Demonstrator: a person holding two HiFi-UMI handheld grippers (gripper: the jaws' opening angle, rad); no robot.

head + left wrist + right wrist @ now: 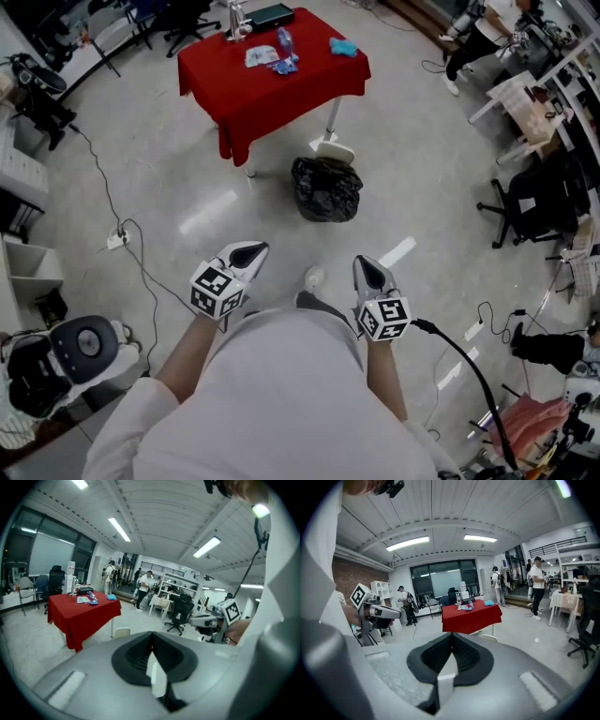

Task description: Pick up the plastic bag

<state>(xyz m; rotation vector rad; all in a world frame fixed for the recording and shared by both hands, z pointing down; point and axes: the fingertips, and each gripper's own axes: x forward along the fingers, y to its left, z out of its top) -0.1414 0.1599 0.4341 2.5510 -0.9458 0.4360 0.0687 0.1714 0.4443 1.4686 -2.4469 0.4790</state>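
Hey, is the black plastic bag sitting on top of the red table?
No, the black plastic bag sits on the floor just in front of the red table, not on it.

Bright, even light falls from ceiling strip lights (121, 529). Shadows are soft and short, with a faint one under the red table (272, 75). Pale glare streaks lie on the polished floor (208, 212) at centre left of the head view, and the black plastic bag (326, 189) glints. Both gripper views bow strongly and have black corners. The left gripper (152, 637) and right gripper (451, 637) look blurred at lower centre.
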